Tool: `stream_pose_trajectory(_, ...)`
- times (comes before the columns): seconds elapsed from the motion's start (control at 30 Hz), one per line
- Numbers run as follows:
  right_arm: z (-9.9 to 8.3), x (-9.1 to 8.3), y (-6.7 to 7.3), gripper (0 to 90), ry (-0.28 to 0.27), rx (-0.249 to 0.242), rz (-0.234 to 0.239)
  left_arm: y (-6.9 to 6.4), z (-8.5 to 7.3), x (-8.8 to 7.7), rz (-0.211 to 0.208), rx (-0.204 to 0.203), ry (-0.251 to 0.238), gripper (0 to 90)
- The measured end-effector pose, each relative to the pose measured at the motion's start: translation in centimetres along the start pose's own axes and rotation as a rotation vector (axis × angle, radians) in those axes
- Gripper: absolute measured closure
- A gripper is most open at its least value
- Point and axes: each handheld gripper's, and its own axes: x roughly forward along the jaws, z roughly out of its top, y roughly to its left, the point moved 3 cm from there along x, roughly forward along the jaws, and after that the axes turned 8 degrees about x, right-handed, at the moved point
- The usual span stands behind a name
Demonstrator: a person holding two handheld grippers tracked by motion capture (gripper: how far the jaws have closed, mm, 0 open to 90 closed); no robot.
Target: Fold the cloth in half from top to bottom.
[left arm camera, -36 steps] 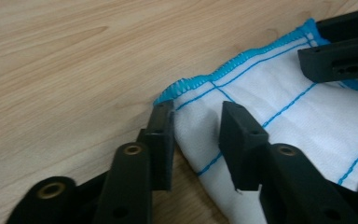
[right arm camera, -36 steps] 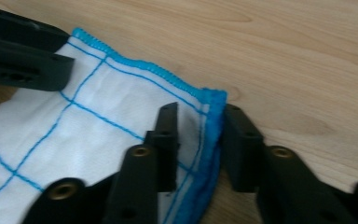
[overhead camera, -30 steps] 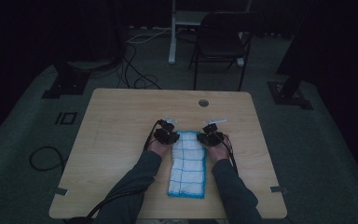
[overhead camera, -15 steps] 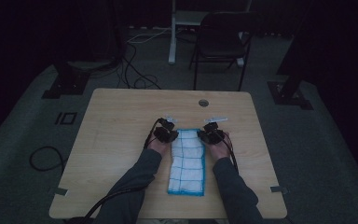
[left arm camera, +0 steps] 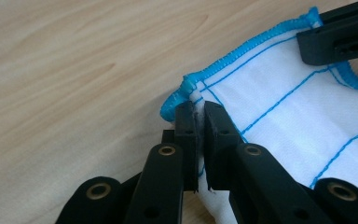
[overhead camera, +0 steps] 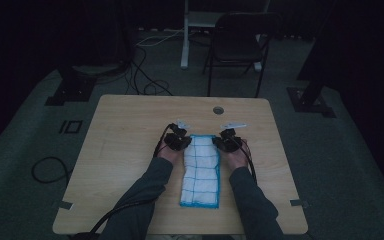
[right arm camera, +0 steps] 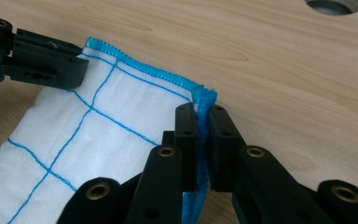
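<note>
White cloth point(overhead camera: 200, 170) w/ blue grid is laid lengthwise at table point(overhead camera: 130, 130) centre, toward near edge. Its far-left corner is pinched by left gripper point(left arm camera: 198, 112), far-right corner by right gripper point(right arm camera: 201, 114).

- Cloth point(overhead camera: 200, 170): white, crossed by a grid of thin blue stitched lines, bright blue hem all round the edge.
- Left gripper point(left arm camera: 198, 122): black jaws, brass-coloured rivets at the joints.
- Right gripper point(right arm camera: 202, 122): same black jaws, same brass rivets.
- Table point(overhead camera: 130, 130): pale wood, light tan grain with soft darker streaks.
- Sleeves point(overhead camera: 145, 192): dark grey-green.
- Chair point(overhead camera: 240, 45), far side: black.
- Floor point(overhead camera: 25, 150): dull grey-green carpet, black cables across it.
</note>
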Motion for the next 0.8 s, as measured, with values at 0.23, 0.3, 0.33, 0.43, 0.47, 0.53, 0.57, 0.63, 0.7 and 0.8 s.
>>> stream_pose_trajectory(0.23,0.9,-1.0,0.1,84.8,-0.034,-0.012,0.005,0.0,1.3,-1.3,0.007,0.020,-0.053,85.9)
stream_pose_trajectory(0.3,1.1,-1.2,0.0,84.8,-0.040,-0.013,0.007,0.1,1.6,-1.6,0.006,0.019,-0.064,85.9)
stream_pose_trajectory(0.33,1.2,-1.4,0.0,84.8,-0.044,-0.010,0.011,0.1,1.7,-1.7,0.006,0.019,-0.068,85.9)
stream_pose_trajectory(0.43,1.4,-1.6,0.1,84.9,-0.052,-0.015,0.011,0.1,1.9,-1.9,0.006,0.025,-0.070,85.9)
stream_pose_trajectory(0.47,1.5,-1.7,0.1,84.8,-0.054,-0.021,0.010,0.1,1.9,-2.0,0.005,0.023,-0.072,85.9)
stream_pose_trajectory(0.53,1.8,-2.1,0.2,84.9,-0.062,-0.027,0.012,0.1,2.1,-2.2,0.004,0.032,-0.080,85.9)
stream_pose_trajectory(0.57,1.9,-2.2,0.3,84.9,-0.064,-0.031,0.011,0.1,2.3,-2.5,0.004,0.039,-0.089,85.9)
stream_pose_trajectory(0.63,2.0,-2.4,0.3,84.9,-0.068,-0.037,0.011,0.1,2.5,-2.8,0.004,0.039,-0.101,85.9)
stream_pose_trajectory(0.7,2.1,-2.5,0.4,84.9,-0.072,-0.038,0.010,0.1,2.8,-3.1,0.002,0.039,-0.112,85.9)
stream_pose_trajectory(0.8,2.5,-3.1,0.4,84.9,-0.091,-0.041,0.010,0.2,3.2,-3.6,-0.005,0.047,-0.127,85.8)
